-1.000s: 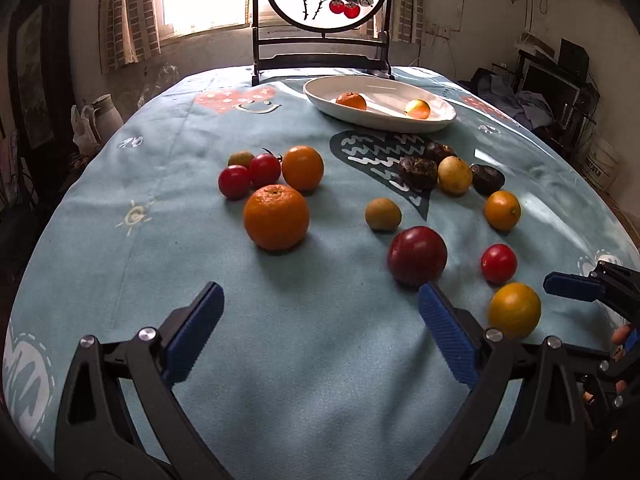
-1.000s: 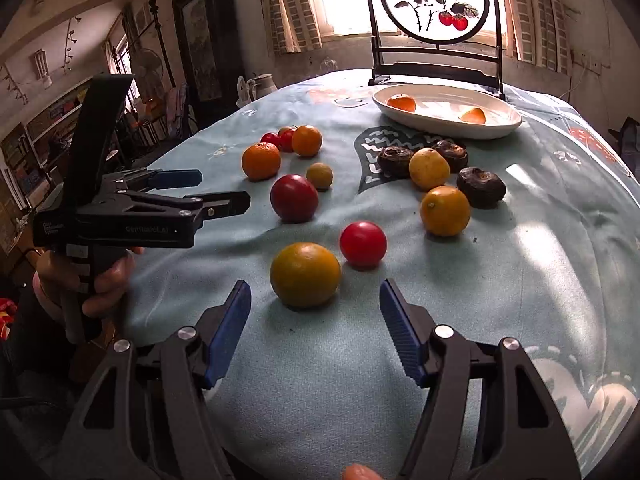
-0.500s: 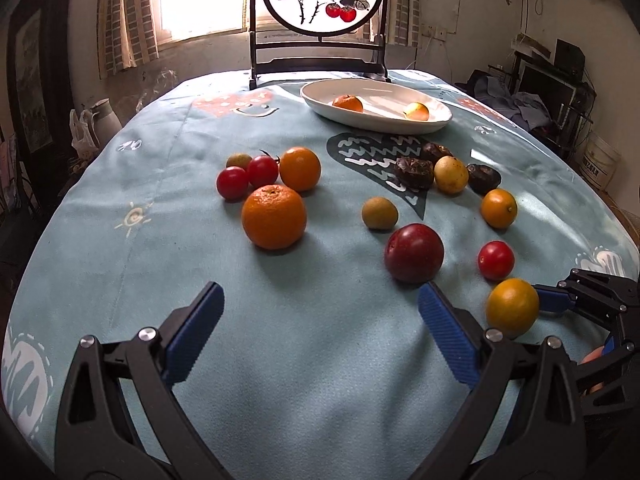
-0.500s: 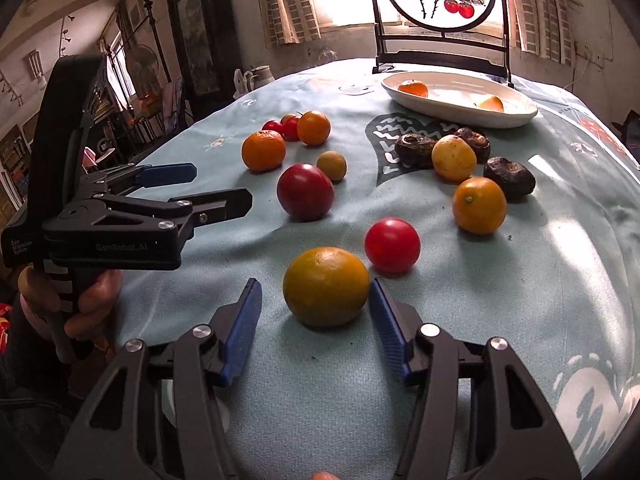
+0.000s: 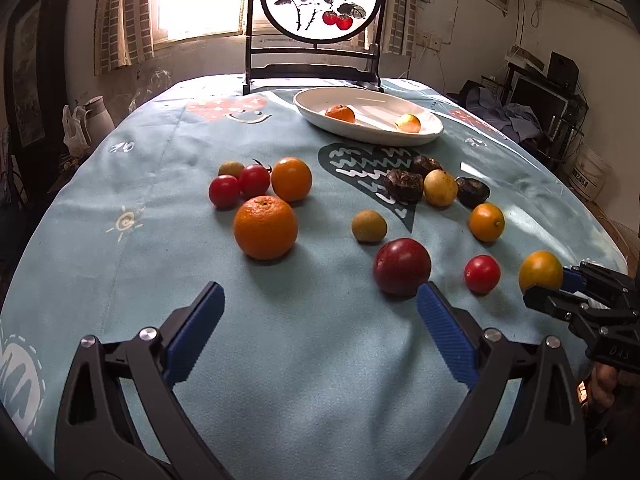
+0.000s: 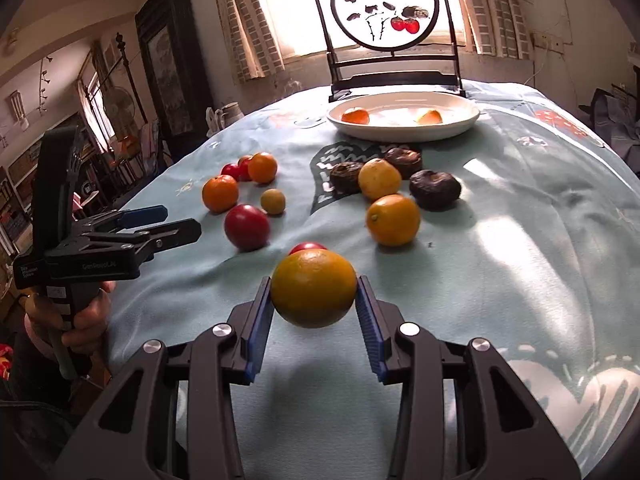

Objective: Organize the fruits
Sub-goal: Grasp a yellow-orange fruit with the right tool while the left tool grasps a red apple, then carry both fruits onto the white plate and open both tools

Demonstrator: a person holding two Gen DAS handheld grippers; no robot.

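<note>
My right gripper (image 6: pixel 315 304) is shut on a yellow-orange fruit (image 6: pixel 314 287) and holds it just above the blue tablecloth; the fruit also shows in the left wrist view (image 5: pixel 541 271). My left gripper (image 5: pixel 320 320) is open and empty, low over the near cloth, in front of a large orange (image 5: pixel 265 227) and a dark red fruit (image 5: pixel 402 267). A white oval plate (image 6: pixel 404 130) at the far side holds a small orange (image 6: pixel 355 115) and a yellow-red fruit (image 6: pixel 429 117). Several more fruits lie loose on the cloth.
A small red tomato (image 6: pixel 307 247) sits right behind the held fruit. Three dark wrinkled fruits (image 6: pixel 434 190) and a yellow one (image 6: pixel 379 179) cluster before the plate. A dark chair with a round painted panel (image 6: pixel 386 8) stands behind the table.
My right gripper moved forward around the yellow-orange fruit, closed on it and lifted it slightly. My left gripper stayed open and hardly moved.
</note>
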